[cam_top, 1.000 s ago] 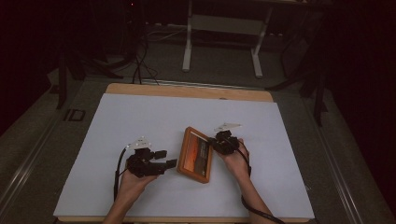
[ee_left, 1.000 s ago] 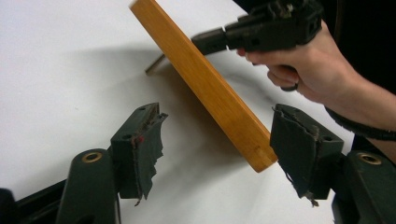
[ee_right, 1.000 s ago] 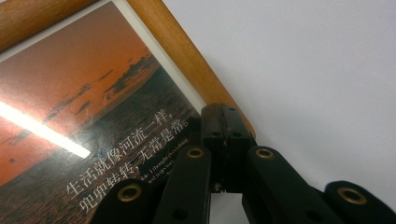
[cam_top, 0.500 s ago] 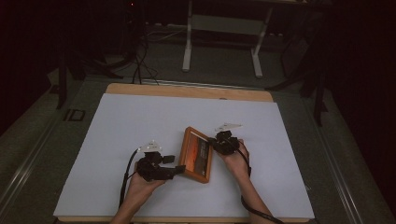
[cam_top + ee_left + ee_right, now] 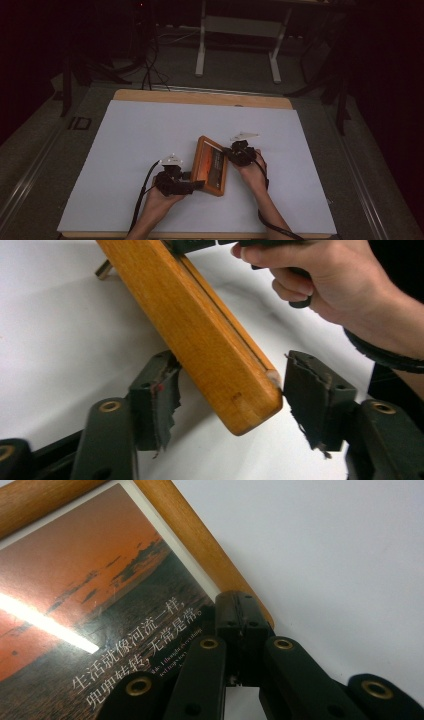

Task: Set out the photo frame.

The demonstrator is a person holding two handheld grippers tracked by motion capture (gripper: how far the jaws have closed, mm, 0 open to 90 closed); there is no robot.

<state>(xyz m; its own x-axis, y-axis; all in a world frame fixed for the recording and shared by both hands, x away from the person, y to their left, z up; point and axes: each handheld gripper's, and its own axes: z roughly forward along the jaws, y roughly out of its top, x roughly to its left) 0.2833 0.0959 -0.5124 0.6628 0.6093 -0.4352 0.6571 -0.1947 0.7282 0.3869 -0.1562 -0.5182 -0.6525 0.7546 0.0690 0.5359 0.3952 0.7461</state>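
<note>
One wooden picture frame (image 5: 211,165) lies mid-worktop (image 5: 140,135), its far edge pinched by the closed right claw (image 5: 231,153). Since a second ago, the left claw (image 5: 199,185) has slid in to straddle the frame's near corner, jaws just narrowing; the pads (image 5: 305,390) seem to graze the wood, not yet clamped. Dim light hides detail.

Bare white table top (image 5: 135,145) lies open all around — the wooden picture frame (image 5: 210,167) alone stands between both hands.
</note>
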